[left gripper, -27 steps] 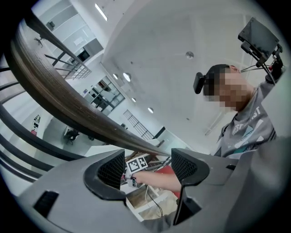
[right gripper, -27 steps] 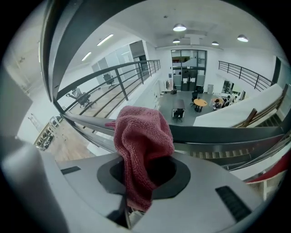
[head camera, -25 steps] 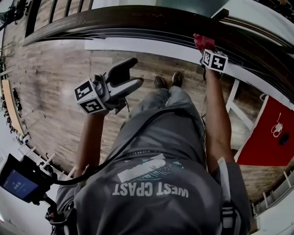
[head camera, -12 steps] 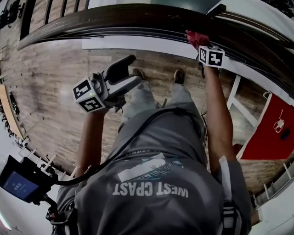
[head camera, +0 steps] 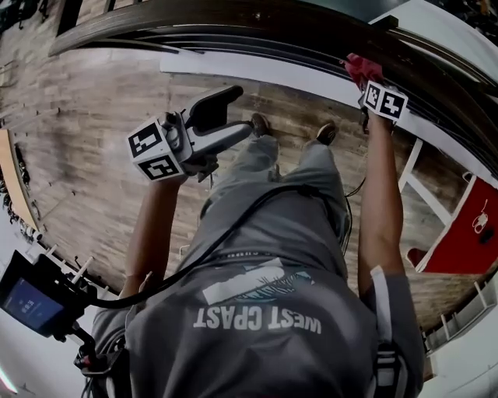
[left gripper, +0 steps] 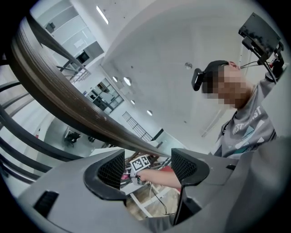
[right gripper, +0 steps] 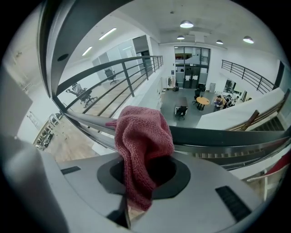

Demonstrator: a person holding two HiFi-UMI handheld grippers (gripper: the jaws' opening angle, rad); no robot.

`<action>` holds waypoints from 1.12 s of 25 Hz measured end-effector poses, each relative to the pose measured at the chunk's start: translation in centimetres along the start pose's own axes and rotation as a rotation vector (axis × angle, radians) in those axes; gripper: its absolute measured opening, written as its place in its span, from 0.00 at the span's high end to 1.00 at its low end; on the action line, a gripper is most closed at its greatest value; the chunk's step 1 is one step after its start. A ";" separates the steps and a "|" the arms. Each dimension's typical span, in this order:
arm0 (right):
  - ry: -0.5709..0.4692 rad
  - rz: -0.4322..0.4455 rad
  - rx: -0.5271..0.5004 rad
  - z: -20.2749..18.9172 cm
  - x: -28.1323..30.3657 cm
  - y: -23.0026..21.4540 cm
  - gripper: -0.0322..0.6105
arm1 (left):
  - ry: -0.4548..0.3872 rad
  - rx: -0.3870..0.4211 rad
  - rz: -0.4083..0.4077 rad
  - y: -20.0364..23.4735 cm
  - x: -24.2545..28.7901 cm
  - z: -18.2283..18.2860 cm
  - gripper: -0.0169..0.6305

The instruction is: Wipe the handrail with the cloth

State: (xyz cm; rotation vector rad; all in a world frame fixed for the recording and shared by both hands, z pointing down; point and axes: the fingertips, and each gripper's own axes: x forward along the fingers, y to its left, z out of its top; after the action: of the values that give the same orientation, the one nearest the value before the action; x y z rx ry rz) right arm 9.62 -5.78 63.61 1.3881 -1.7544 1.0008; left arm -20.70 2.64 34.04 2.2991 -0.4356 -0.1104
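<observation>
The dark wooden handrail curves across the top of the head view. A red cloth lies on it at the right, pinched in my right gripper, whose marker cube sits just below. In the right gripper view the cloth bulges out of the shut jaws of the right gripper and rests against the handrail. My left gripper hovers over the floor, apart from the rail, open and empty. In the left gripper view its jaws stand apart, with the handrail running past on the left.
Below the handrail run thinner dark rails. The person's legs and shoes stand on the wooden floor. A red panel in a white frame is at the right. A small screen hangs at the lower left.
The right gripper and cloth slid a little left along the handrail, then back to the right. The person's feet shifted. The left gripper stayed in much the same place, open.
</observation>
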 end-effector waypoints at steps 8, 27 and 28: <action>-0.013 0.055 -0.015 2.0 1.0 3.8 0.84 | -0.015 0.008 0.035 1.1 -1.2 0.9 0.47; 0.017 0.127 -0.075 1.8 2.1 8.1 0.84 | -0.027 0.020 0.046 1.3 -1.7 1.0 0.47; 0.015 0.118 -0.077 2.1 2.0 7.2 0.84 | -0.024 0.028 0.034 1.1 -1.1 1.2 0.47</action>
State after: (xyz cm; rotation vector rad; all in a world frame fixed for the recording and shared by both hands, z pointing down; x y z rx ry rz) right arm 2.04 -7.52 63.19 1.2378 -1.8619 0.9920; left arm -22.28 1.45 33.96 2.3192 -0.4914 -0.1159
